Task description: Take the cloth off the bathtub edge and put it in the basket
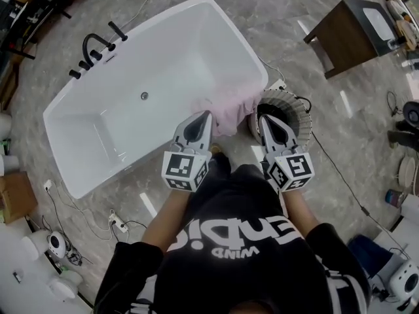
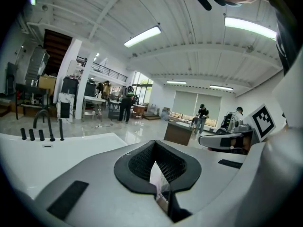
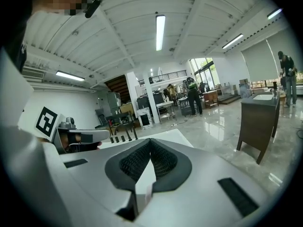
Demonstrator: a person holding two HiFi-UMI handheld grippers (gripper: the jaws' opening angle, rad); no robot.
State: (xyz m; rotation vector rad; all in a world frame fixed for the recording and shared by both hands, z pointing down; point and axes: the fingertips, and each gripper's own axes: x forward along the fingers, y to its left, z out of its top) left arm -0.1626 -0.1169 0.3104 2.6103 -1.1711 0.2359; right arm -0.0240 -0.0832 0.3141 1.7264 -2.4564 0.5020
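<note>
A pink cloth [image 1: 228,113] hangs over the near right corner of the white bathtub [image 1: 163,25]. A round ribbed basket [image 1: 296,107] stands on the floor just right of that corner. In the head view my left gripper [image 1: 207,114] hovers at the cloth's left edge, and my right gripper [image 1: 262,118] sits between the cloth and the basket. The left gripper [image 2: 155,142] and the right gripper [image 3: 150,140] each show shut jaws with nothing between them. Both gripper views look level across the room, so neither shows the cloth or the basket.
Black faucet fittings [image 1: 98,48] stand at the tub's far left end. A brown vanity cabinet [image 1: 350,31] stands at the far right. Cables and a power strip [image 1: 118,224] lie on the marble floor near my feet. Several people stand far off in the room.
</note>
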